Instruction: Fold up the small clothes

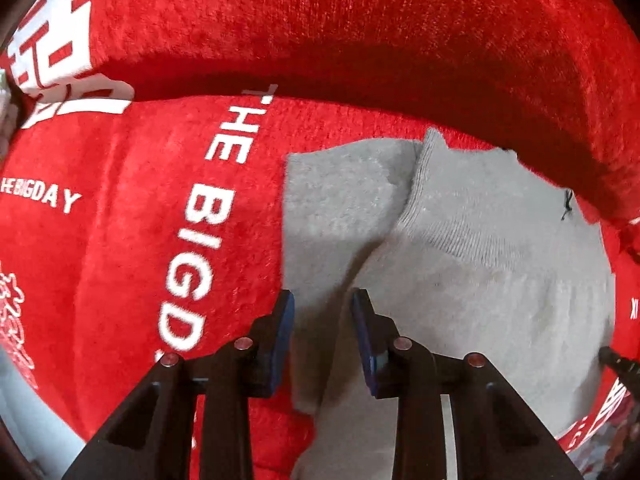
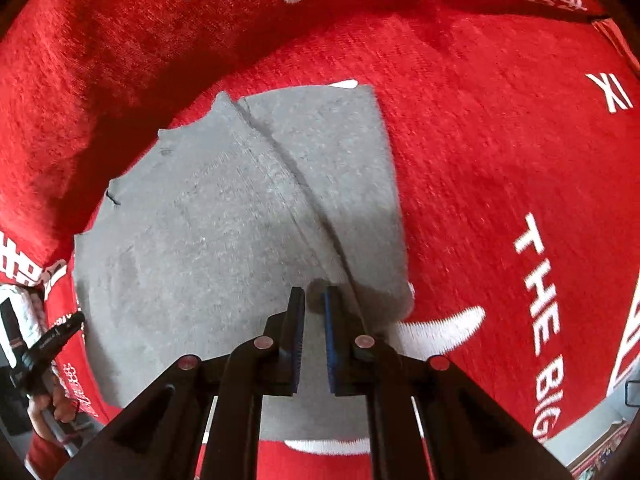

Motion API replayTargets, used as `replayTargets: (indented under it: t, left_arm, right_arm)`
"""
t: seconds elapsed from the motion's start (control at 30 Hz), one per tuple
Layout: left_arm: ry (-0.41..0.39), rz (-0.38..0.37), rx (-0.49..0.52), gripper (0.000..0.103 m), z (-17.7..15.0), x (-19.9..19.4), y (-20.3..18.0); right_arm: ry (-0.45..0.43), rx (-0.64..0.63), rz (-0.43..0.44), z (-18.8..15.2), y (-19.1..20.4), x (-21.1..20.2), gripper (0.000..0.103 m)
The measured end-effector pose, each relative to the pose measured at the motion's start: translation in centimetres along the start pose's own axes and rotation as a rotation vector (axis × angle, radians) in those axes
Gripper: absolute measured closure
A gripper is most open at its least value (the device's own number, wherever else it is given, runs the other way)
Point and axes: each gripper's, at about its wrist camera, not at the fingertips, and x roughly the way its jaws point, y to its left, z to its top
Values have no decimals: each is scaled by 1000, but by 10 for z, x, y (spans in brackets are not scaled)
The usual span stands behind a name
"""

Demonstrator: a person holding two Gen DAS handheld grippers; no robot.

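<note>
While flat on red blanket [image 2: 480,160], grey garment [image 2: 224,240], long axis uncertain

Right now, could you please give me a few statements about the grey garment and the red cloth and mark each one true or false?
1. The grey garment lies on a red cloth. True.
2. The red cloth is plain, with no print. False: it carries white lettering, including "THE BIG".
3. The grey garment has a ribbed band. True.
4. The garment is rolled into a ball. False: it lies flat, one layer overlapping another.
5. A small dark thread mark sits near the garment's edge. True.
</note>
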Motion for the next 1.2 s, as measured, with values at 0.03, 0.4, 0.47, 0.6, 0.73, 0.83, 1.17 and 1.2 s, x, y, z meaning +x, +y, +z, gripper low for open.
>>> replayTargets:
  t: [0.03, 0.4, 0.47, 0.6, 0.73, 0.83, 1.17, 1.2]
  left_arm:
    - [2, 5, 1, 70, -2, -3, 0]
    - [12, 17, 74, 69, -44, -56, -18]
    - [20, 17, 76, 69, -48, -62, -23]
    - [30, 19, 88, 69, -59, -74, -30]
    - [48, 37, 118, 69, -71, -89, -42]
    - [54, 42, 130, 69, -77, -97, -47]
    - [40, 60, 137, 10, -93, -124, -62]
    - [44, 59, 132, 10, -93, -126, -63]
  right_arm:
    - [5, 8, 7, -2, 0, -4, 94]
    - [34, -23, 37, -34, 11, -46, 88]
    - [43, -22, 45, -41, 15, -51, 88]
    - [61, -31, 55, -52, 24, -61, 86]
    - [64, -40, 63, -61, 33, -72, 74]
    - [59, -52, 64, -68, 36, -84, 56]
    - [44, -129, 51, -75, 53, -107, 33]
    - [42, -134, 53, -76, 54, -110, 28]
